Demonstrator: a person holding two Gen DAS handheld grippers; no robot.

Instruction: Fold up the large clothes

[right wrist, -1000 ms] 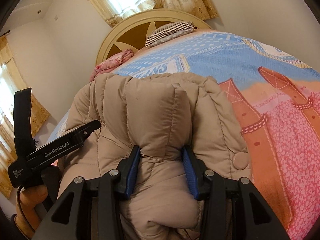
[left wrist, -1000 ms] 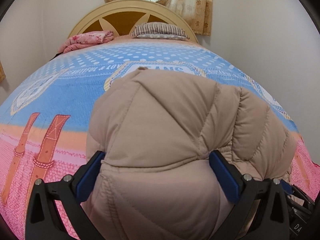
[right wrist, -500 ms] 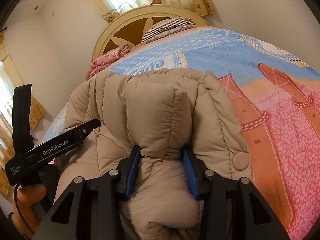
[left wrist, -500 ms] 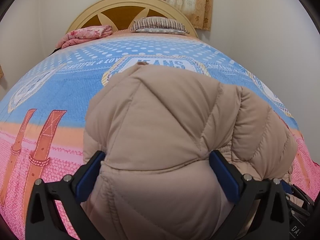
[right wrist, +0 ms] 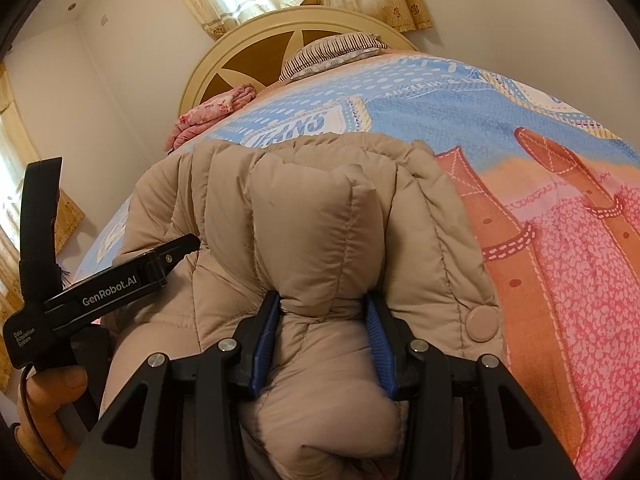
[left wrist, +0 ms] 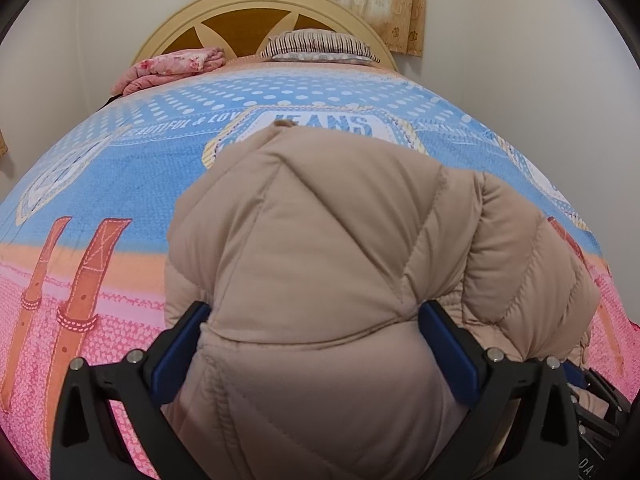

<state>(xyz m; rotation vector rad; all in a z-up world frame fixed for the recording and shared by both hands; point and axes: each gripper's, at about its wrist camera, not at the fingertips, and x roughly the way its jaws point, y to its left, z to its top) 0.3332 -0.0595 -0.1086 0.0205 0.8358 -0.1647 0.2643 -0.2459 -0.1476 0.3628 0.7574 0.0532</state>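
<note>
Now both blue-padded black grippers, left gripper (left wrist: 314,316) and right gripper (right wrist: 322,312), clamp the puffy beige quilted down jacket (left wrist: 320,240) above the blue-and-pink printed bedspread (left wrist: 120,168).

A beige quilted puffer jacket (left wrist: 320,248) lies bunched in a thick, puffy mound on the near part of a bed (left wrist: 100,184), its diagonal and straight stitched panels bulging upward. A round fabric-covered snap button (right wrist: 482,323) shows on its right edge, near the pink print.

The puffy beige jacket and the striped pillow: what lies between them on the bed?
Only bare bedspread, blue with white dots and lettering, separates the jacket from the pillow, seen in the left wrist view.
</note>
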